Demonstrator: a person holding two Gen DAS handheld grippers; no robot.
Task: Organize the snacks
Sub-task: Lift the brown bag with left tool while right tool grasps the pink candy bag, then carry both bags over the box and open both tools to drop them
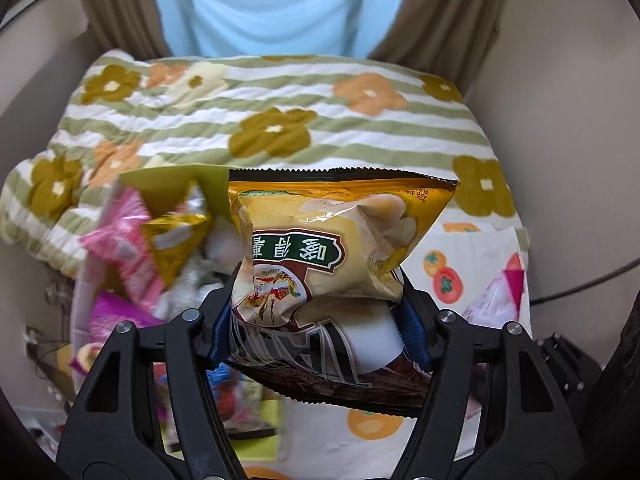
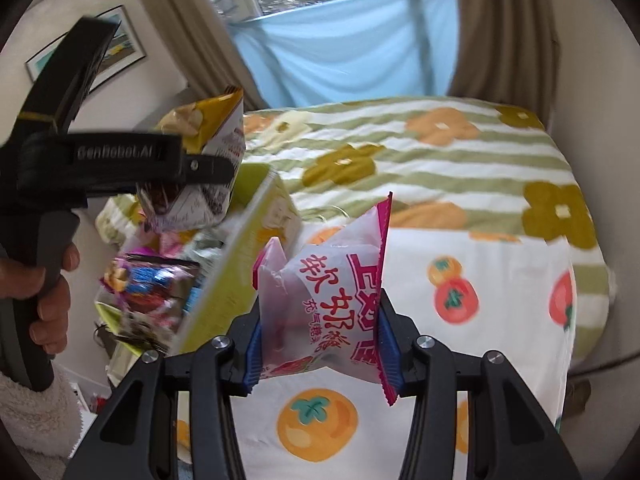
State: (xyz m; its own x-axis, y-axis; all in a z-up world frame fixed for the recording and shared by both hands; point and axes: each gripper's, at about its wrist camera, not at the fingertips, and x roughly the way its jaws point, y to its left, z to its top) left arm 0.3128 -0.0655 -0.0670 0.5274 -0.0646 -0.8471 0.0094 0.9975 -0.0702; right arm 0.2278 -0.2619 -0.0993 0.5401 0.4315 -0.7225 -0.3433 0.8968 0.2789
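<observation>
My left gripper (image 1: pixel 320 320) is shut on a yellow and brown chip bag (image 1: pixel 336 248) and holds it in the air beside a green box (image 1: pixel 176 178) full of snack packets. The same bag (image 2: pixel 208 140) and the left gripper (image 2: pixel 208 170) show at the left of the right wrist view, above the box (image 2: pixel 236 264). My right gripper (image 2: pixel 320 340) is shut on a white and pink candy packet (image 2: pixel 332 300), held over the bed to the right of the box. That packet's corner (image 1: pixel 500 292) shows in the left wrist view.
The box holds several packets, pink (image 1: pixel 128 248), gold (image 1: pixel 176 236) and purple (image 2: pixel 152 280). It stands at the left edge of a bed with a fruit-print sheet (image 2: pixel 480 360) and a striped flower quilt (image 1: pixel 320 108). Curtains and a window lie behind.
</observation>
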